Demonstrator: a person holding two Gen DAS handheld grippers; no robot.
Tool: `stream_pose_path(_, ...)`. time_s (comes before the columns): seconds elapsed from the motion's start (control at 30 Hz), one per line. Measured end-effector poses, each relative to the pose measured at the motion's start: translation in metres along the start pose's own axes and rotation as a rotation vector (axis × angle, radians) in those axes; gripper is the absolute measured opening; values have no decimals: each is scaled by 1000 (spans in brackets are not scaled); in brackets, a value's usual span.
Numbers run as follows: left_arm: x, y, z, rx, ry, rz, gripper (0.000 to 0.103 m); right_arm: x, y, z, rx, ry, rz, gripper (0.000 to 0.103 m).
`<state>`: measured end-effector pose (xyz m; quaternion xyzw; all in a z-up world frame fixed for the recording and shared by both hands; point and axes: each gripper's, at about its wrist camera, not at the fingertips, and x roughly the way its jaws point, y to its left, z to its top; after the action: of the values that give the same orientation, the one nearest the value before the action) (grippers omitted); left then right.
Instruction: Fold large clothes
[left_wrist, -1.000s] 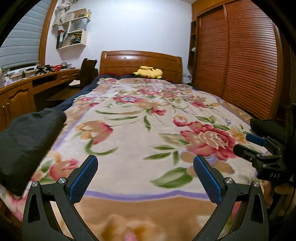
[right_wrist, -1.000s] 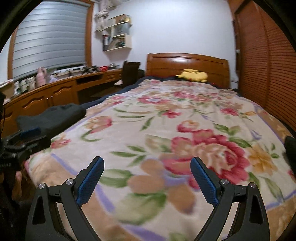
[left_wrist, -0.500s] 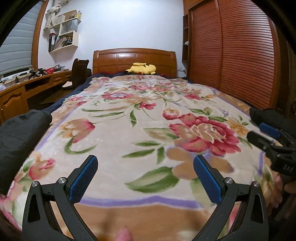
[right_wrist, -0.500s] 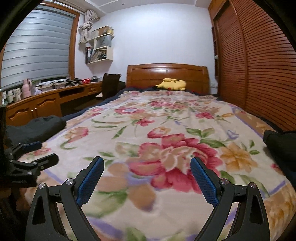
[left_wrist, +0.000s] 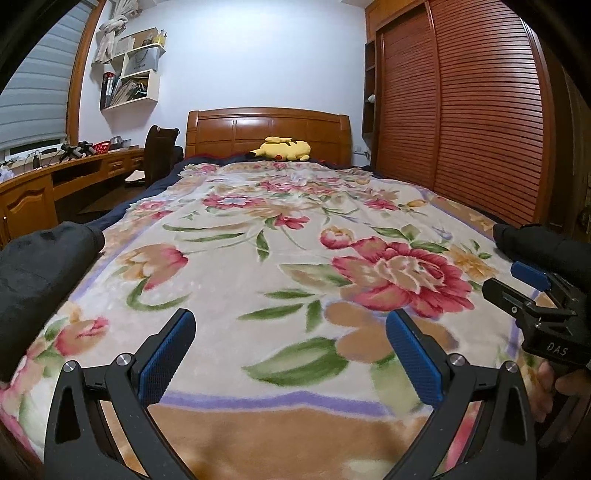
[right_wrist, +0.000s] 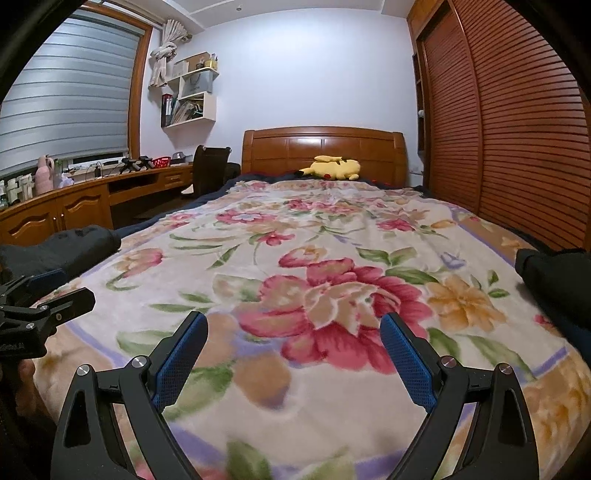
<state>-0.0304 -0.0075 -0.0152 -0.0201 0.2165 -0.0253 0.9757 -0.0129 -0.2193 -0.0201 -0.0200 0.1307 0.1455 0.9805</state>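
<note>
Empty left gripper (left_wrist: 291, 343) over blanket (left_wrist: 258, 266)

1. Left tool (left_wrist: 291, 343): jaws stood wide apart, nothing between the blue pads (left_wrist: 168, 356); pointed forward and level.
2. Right tool (right_wrist: 293, 345): jaws likewise spread wide, blue pads (right_wrist: 404, 363) bare, nothing gripped; pointed forward.
3. The two tools sat side by side, well apart. The right tool showed at the right edge of the left wrist view, the left tool at the left edge of the right wrist view.
4. Bare fingers (left_wrist: 554, 384) of the right hand wrapped the right tool's handle.
</note>
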Motion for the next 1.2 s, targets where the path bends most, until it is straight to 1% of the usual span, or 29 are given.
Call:
stream_pose_path(0.13,3,4,-2,-5,12,12,103,9,-6,0,3,-2,3,95)
stream_pose_path(1.2,0,6,-5,11,8,27,103,12,-18,-1,-17,-21,17,95)
